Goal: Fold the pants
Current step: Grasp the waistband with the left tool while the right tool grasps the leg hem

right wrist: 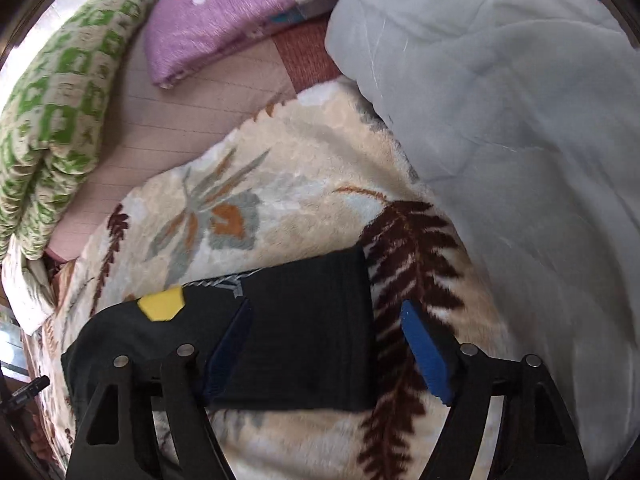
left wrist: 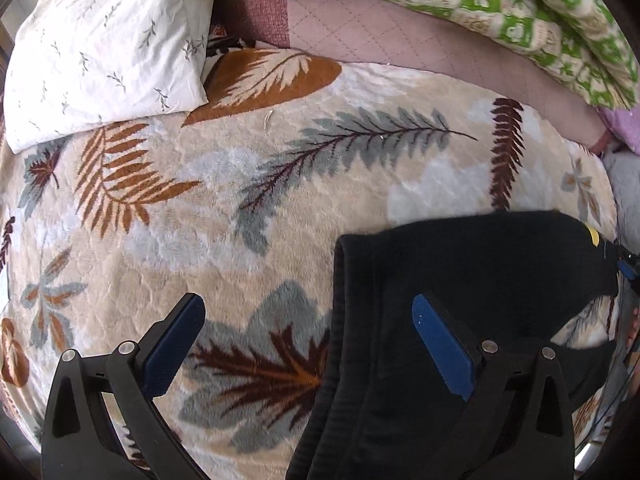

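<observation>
In the left wrist view, the black pants [left wrist: 460, 280] are seen spread on the leaf-print blanket [left wrist: 240, 208] under the right finger of the wide-open left tool [left wrist: 308, 332], while in the right wrist view a folded end of them is straddled by the equally open, empty right tool [right wrist: 326, 320].

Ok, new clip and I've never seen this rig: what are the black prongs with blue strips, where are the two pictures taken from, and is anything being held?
The prongs are hand-held tongs, one per hand, each carrying a fisheye camera looking along its fingers. One picture is from the left tongs, one from the right tongs. Both are open and hold nothing. Black pants with a yellow patch lie on a leaf-print blanket on a bed. Around them are a white pillow, a green quilt, a purple pillow and a pale grey duvet.
</observation>
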{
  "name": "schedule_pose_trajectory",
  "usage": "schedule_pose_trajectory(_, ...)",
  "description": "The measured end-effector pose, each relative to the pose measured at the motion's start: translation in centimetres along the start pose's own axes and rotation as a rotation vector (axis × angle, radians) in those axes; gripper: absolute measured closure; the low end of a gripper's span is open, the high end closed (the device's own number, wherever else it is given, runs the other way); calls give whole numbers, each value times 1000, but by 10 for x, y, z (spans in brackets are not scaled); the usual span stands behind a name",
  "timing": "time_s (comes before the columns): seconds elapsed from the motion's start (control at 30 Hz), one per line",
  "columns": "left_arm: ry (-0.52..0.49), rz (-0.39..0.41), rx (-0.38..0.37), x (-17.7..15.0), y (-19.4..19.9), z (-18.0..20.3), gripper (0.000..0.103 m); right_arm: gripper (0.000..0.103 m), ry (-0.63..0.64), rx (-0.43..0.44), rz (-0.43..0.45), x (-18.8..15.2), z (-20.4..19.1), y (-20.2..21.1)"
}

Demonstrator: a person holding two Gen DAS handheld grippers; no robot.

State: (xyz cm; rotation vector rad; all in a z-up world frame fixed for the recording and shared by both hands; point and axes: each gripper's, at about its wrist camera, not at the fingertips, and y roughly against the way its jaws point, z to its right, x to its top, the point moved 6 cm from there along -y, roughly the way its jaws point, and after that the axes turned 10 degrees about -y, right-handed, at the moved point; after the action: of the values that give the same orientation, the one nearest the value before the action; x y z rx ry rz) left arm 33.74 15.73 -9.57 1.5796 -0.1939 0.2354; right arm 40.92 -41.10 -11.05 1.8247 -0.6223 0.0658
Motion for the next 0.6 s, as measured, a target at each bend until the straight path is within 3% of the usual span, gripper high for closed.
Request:
schedule_pose_trajectory(0.03,9,-5,-13,3,-4,-2,0,30,-4,7,-6,3,1,-5)
schedule_pose_trajectory(0.1,22,-15,-34,6,-10,-5,0,44,-18,60,-30,6,-1,-11)
schedule_pose_trajectory(0.13,29,-21,-43,7,-14,-6,0,44,-20,86,-46,6,-2,-13)
schedule_pose_trajectory(0.33,94,-38,-112,16,-35,-7,0,51,16,46,-60,3,-3,-18)
schedule_pose_trajectory(0.47,113,-67,-218,13,-49,7,0,51,-10,62,-56,5,0,-19)
schedule_pose_trajectory(0.53,104,-52,-198,16,-54,13,0,51,-11,57,-54,6,-1,-20)
schedule_pose_trajectory(0.57,96,-32,-181,20,-54,14,6,51,-8,51,-53,6,-1,-21)
schedule_pose_trajectory(0.6,95,-16,-163,23,-54,15,22,51,-5,46,-50,7,-2,-21)
